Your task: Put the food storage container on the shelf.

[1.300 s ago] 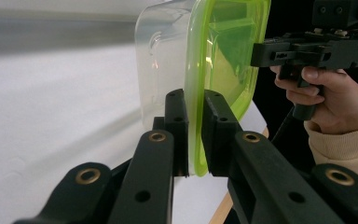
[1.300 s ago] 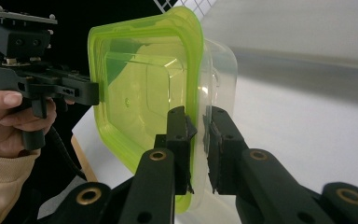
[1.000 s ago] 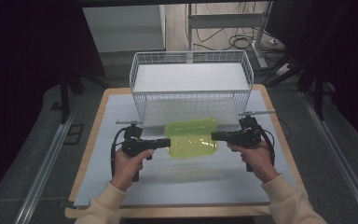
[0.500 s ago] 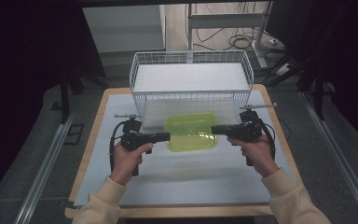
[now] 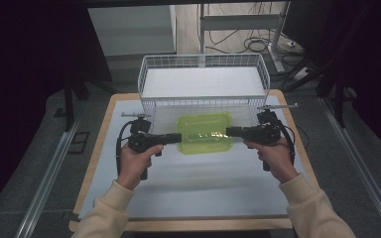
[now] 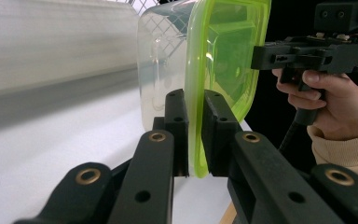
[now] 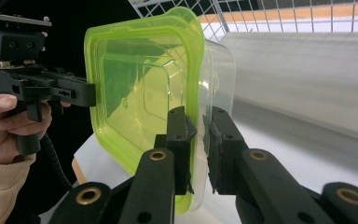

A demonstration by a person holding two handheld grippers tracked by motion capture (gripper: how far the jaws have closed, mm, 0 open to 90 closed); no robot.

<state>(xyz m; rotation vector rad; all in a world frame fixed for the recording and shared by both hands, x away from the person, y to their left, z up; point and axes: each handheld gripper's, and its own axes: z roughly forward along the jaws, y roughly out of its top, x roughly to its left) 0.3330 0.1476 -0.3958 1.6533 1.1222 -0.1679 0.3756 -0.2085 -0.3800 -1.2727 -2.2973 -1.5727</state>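
- Item: clear rectangular plastic container w/ translucent lime-green snap lid [image 5: 204,133]. Rounded corners, glossy smooth walls, lid panel has a raised centre. Looks empty.
- Position: held clear of the bench, lid up, roughly level, between both tools, just in front of the near wall of the white wire basket [image 5: 151,101].
- Long axis: runs left-right in the high view, i.e. along the line joining the two tools. Each grip sits on a short end.
- Left hand-held gripper [image 5: 174,138]: jaws narrow, clamped on the lid rim at the container's left end; rim edge pinched between the black pads [image 6: 176,116].
- Right hand-held gripper [image 5: 231,131]: jaws narrow, clamped on the rim at the right end; ribbed pad faces [image 7: 177,135] on lid and wall.
- Key relation: basket lies straight beyond the container, away from the person. Both hands abt equally near, so neither leads; judgement: next move is a joint lift fwd over the near basket wall.
- Judgement: rim grips are thin-edge pinches on slick plastic; uneven hand travel could tilt the container or pop the lid.
- Basket: thin white wire grid, open top, pale flat liner inside, nothing in it.
- Bench [image 5: 188,193]: wood-edged board w/ matt white sheet on top.
- Surroundings: dark floor, cables [image 5: 250,45] beyond the basket.
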